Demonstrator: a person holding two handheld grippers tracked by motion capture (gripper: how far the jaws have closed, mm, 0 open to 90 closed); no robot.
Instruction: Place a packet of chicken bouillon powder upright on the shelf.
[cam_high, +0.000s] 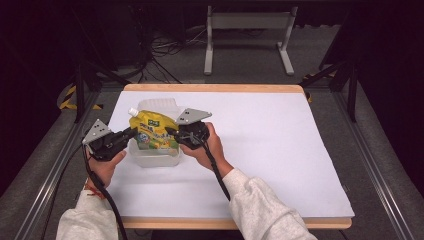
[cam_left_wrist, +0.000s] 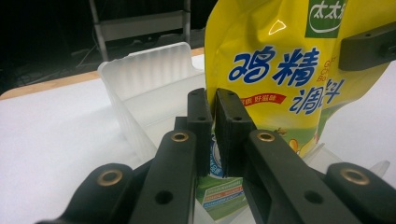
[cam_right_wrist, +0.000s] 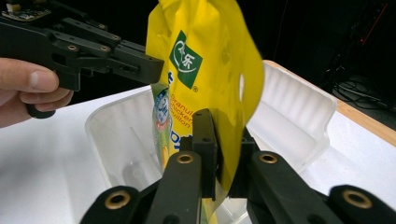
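A yellow pouch (cam_high: 152, 131) is held by both grippers over a clear plastic tub (cam_high: 155, 159) which stands on the white bench (cam_high: 270, 145), at its left part. The left gripper (cam_high: 131, 133) is clenched on one side edge of the pouch; in the left gripper view its fingers (cam_left_wrist: 200, 122) are seen pressed together with the thin film between them. The right gripper (cam_high: 172, 132) is clenched on the opposite edge, and in the right gripper view the pouch (cam_right_wrist: 205, 84) rises upright out of the tub (cam_right_wrist: 299, 112) between the closed fingers (cam_right_wrist: 205, 135).

The two-sided hold probably serves to keep the soft pouch flat and upright, because a pouch of this kind folds easily when it is taken at one edge only. The lower end of the pouch seems to be inside the tub, but whether it touches the bottom cannot be told. The white spout (cam_high: 133, 111) points to the far left.

The tub walls stand close to both grippers and could be hit by the fingers if the pouch is lowered more. The rest of the bench is free. Behind the bench a grey metal stand (cam_high: 247, 30) and cables on the floor are seen, well apart from the work.
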